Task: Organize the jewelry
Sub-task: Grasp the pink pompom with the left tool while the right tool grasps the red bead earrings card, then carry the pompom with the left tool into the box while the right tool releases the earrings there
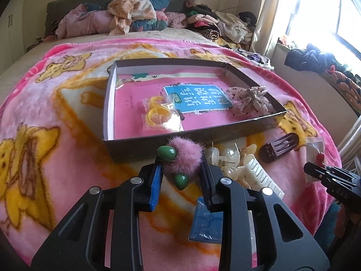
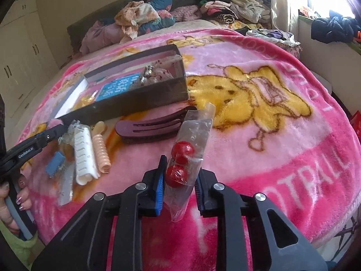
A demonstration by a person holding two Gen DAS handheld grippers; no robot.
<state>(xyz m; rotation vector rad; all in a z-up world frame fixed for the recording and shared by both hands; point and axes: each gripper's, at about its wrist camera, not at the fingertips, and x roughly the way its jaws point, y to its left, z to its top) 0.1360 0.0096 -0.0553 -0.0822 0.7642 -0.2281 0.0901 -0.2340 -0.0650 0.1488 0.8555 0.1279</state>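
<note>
Left wrist view: the left hand-held gripper [image 1: 181,171] pinches a fluffy pink pompom hair tie [image 1: 183,158] with two green beads, one bead by the left pad and one hanging below. It is held just in front of the near wall of a shallow dark box [image 1: 135,145] that lies on a pink cartoon-print blanket [image 1: 56,117] covering a bed. Inside the box, on a pink printed sheet with a blue label, are a clear packet of yellow rings [image 1: 161,115] and a pale patterned fabric bow [image 1: 250,100] in the far right corner. Right of the gripper, on the blanket, lie a heap of cream and clear claw clips [image 1: 237,160] and a dark brown hair clip [image 1: 278,148]. A small blue packet [image 1: 206,221] lies under the gripper's right finger.

Right wrist view: the right hand-held gripper [image 2: 179,180] has its pads closed against a clear plastic sleeve [image 2: 191,149] that holds two red beads [image 2: 180,160]; the sleeve stands up from the jaws, raised off the blanket. Beyond it lies the dark brown hair clip, and to the left a white ridged clip [image 2: 82,155] and a peach spiral hair tie [image 2: 101,151]. At the far left edge, a hand [image 2: 13,201] grips the other tool's handle. Piled clothing [image 2: 144,15] covers the head of the bed.
</note>
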